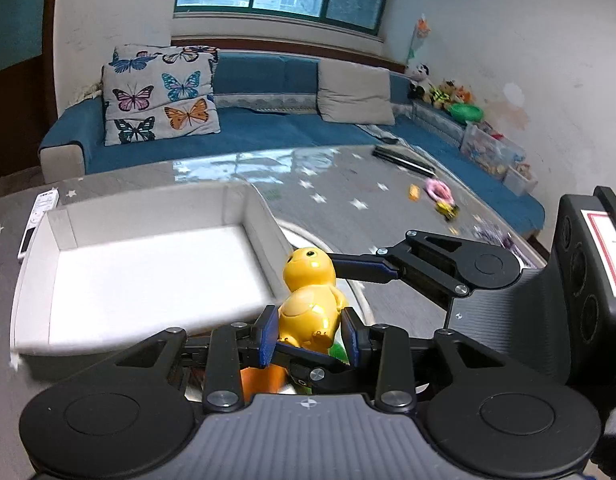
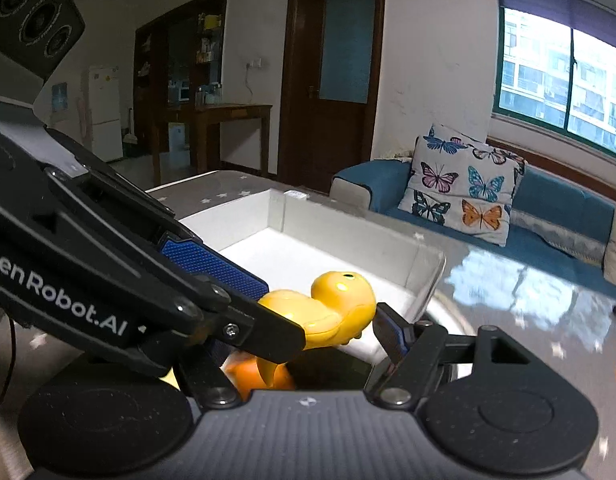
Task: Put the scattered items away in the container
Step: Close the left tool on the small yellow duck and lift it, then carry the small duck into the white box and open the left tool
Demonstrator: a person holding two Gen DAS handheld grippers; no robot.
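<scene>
The left gripper (image 1: 310, 330), low in the frame's middle, clamps the yellow toy duck (image 1: 308, 300) by its body, keeping it upright just beside the white box (image 1: 263, 224) at centre left. The right gripper (image 2: 320, 320) has one finger against the duck's head, likely steadying it; whether it truly grips, I cannot tell. Other toys (image 1: 440, 196) lie scattered on the counter (image 1: 340, 176) at right.
</scene>
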